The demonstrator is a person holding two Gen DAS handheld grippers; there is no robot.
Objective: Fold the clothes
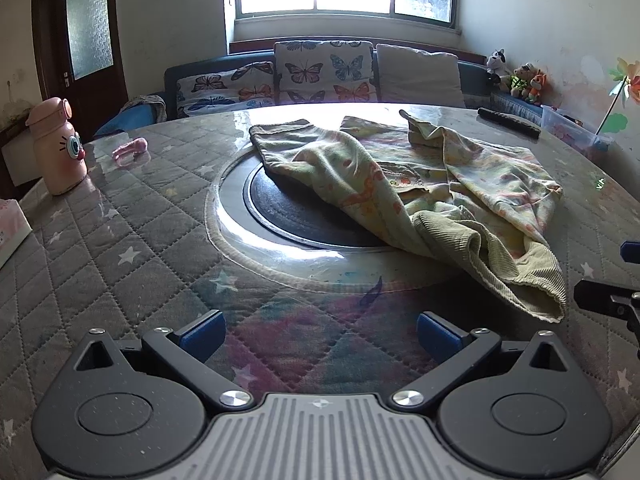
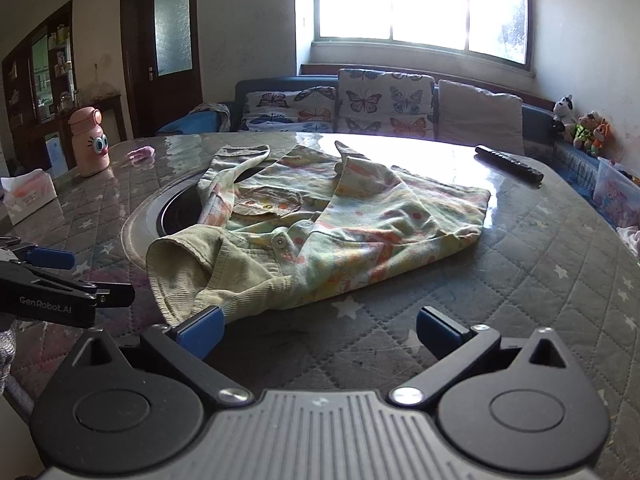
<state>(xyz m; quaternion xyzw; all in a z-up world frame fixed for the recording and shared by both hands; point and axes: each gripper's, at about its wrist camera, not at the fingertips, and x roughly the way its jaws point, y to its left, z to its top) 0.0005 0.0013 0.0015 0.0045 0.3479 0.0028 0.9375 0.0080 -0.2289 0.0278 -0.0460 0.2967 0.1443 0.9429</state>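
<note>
A small pale green patterned garment [image 1: 420,184] lies crumpled on the round quilted table [image 1: 132,220], partly over the dark round hotplate [image 1: 288,208] at its centre. It also shows in the right wrist view [image 2: 320,220], ribbed collar towards me. My left gripper [image 1: 318,336] is open and empty, low over the table, left of and short of the garment's near hem. My right gripper [image 2: 318,332] is open and empty; its left fingertip [image 2: 200,330] sits at the garment's ribbed edge. The left gripper shows at the left edge of the right wrist view [image 2: 56,276].
A pink character bottle [image 1: 58,148] and a tissue box [image 2: 28,196] stand at the table's left. A small pink item [image 1: 130,151] lies beyond. A black remote [image 1: 508,123] lies at the far right. A sofa with butterfly cushions [image 1: 324,72] stands behind.
</note>
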